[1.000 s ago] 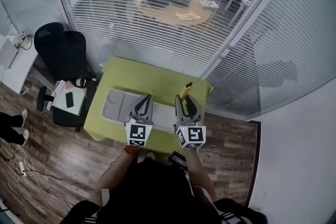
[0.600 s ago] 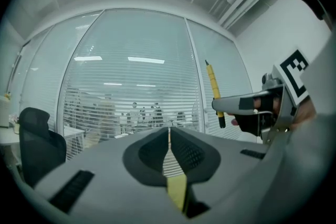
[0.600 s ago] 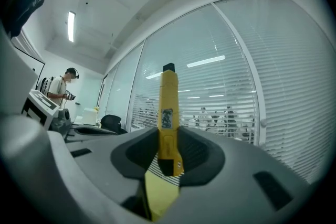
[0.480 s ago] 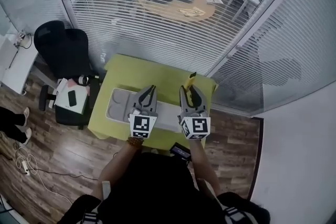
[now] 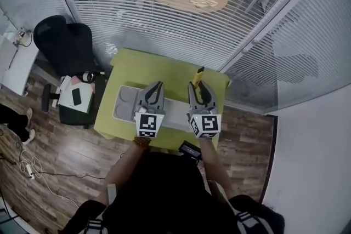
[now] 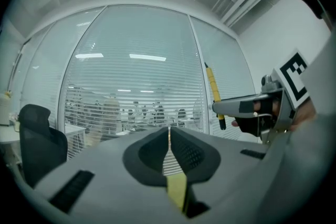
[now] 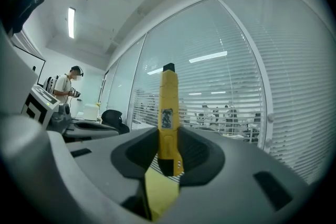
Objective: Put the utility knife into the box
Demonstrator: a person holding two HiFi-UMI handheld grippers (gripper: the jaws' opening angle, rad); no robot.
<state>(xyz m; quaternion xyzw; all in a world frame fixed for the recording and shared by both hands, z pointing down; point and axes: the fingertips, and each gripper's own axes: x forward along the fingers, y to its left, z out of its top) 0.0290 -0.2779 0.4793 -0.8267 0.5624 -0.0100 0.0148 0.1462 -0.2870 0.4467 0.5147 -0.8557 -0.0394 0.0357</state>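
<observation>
Yellow knife [image 7: 168, 113] is clamped in my right gripper [image 7: 169, 152]. Both pads press on the lower end of the handle, and the rest sticks straight up out of the jaws with its dark tip on top. In the head view the knife [image 5: 197, 78] pokes out past the front of the right gripper [image 5: 200, 87], over the green table [image 5: 142, 68]. It's up in the air near the right end of the box [image 5: 123, 104], so not in the box yet.

My left gripper [image 6: 169, 136] is clenched on nothing. The pads meet at the tips with only a thin slit lower down, and all I see through that is a bit of blinds and green table. From its view the right gripper [image 6: 257, 110] sits off to the right at about the same height, and the knife [image 6: 212, 94] stands up from it against the glass.

Looking down from the head, the two grippers are side by side but apart, both pointing away from me. The left gripper [image 5: 155, 86] is over the middle of the box. The box is grey and shallow and lies across the table, with a couple of recesses showing at its left end.

Behind the table is a curved glass wall with white blinds [image 5: 181, 24]. A black chair [image 5: 60, 44] sits off to the left on the wood floor [image 5: 66, 156].
</observation>
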